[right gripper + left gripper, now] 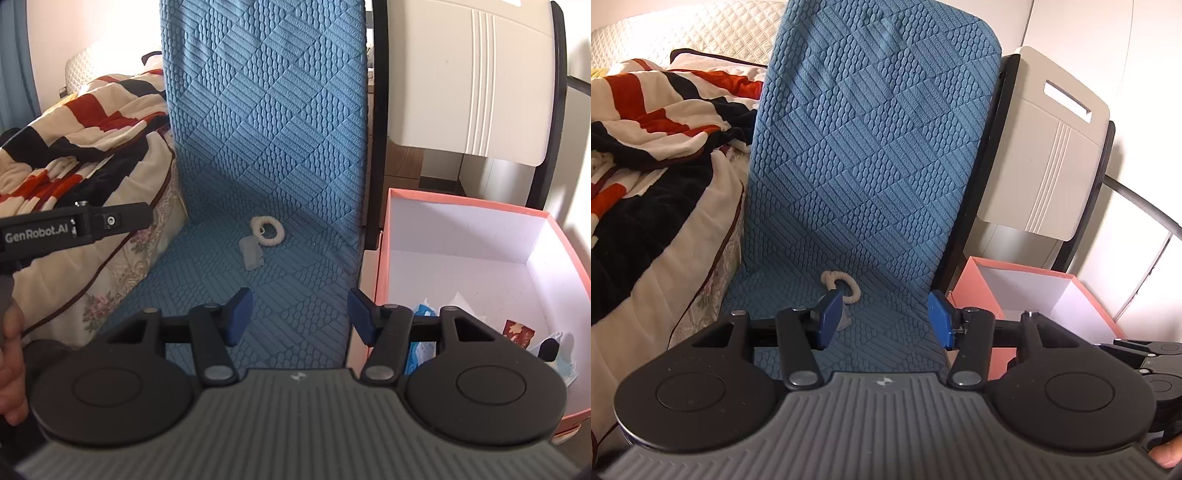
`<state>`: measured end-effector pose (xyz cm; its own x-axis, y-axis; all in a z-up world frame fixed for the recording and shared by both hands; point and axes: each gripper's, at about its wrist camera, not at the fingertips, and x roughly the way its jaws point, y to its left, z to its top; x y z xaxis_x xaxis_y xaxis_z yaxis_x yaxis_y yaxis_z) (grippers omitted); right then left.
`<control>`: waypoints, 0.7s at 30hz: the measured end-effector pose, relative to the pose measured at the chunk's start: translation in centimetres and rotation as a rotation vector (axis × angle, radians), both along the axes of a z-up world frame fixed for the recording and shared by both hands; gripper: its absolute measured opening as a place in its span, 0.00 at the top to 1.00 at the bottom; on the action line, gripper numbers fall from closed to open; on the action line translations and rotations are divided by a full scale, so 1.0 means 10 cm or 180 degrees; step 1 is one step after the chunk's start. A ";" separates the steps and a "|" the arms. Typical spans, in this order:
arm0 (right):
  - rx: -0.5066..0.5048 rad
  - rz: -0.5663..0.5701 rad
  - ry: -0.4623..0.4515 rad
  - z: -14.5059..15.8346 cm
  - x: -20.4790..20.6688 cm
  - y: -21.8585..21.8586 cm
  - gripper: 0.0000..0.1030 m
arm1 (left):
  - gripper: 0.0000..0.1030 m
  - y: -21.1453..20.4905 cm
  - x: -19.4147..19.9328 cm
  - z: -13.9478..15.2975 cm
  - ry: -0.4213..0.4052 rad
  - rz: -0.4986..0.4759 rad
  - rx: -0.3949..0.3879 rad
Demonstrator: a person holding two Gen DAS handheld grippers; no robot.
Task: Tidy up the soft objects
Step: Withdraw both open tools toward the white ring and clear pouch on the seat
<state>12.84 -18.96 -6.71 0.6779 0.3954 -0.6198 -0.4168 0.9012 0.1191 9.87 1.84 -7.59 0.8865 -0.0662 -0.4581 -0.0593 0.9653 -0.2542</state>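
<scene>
A cream fuzzy hair tie (843,286) (267,230) lies on the blue textured chair seat (886,325) (280,295). A small grey soft piece (251,254) lies just in front of it; in the left wrist view (845,320) my left finger partly hides it. My left gripper (884,320) is open and empty, low over the seat, just short of the hair tie. My right gripper (300,316) is open and empty, over the seat's front right part. A pink box (480,206) (1015,273) with white inside stands right of the chair and holds several small items (517,332).
A bed with a red, black and cream striped blanket (653,147) (85,140) borders the chair on the left. The tall chair back (875,129) rises behind the seat. A white folding chair (1045,147) (472,74) stands behind the box. The left gripper's body (74,225) shows at the left.
</scene>
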 end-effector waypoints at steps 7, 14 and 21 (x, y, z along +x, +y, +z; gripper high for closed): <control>-0.0035 0.0057 0.0046 -0.12 -0.04 0.06 0.42 | 0.43 0.07 -0.04 -0.15 0.0049 0.0073 0.0020; -0.0096 0.0053 0.0084 -0.22 0.03 0.04 0.42 | 0.42 0.10 0.07 -0.52 0.0214 0.0174 -0.0026; -0.0043 0.0003 0.0109 -0.21 0.16 0.07 0.43 | 0.38 0.17 0.25 -0.77 0.0072 0.0084 0.0104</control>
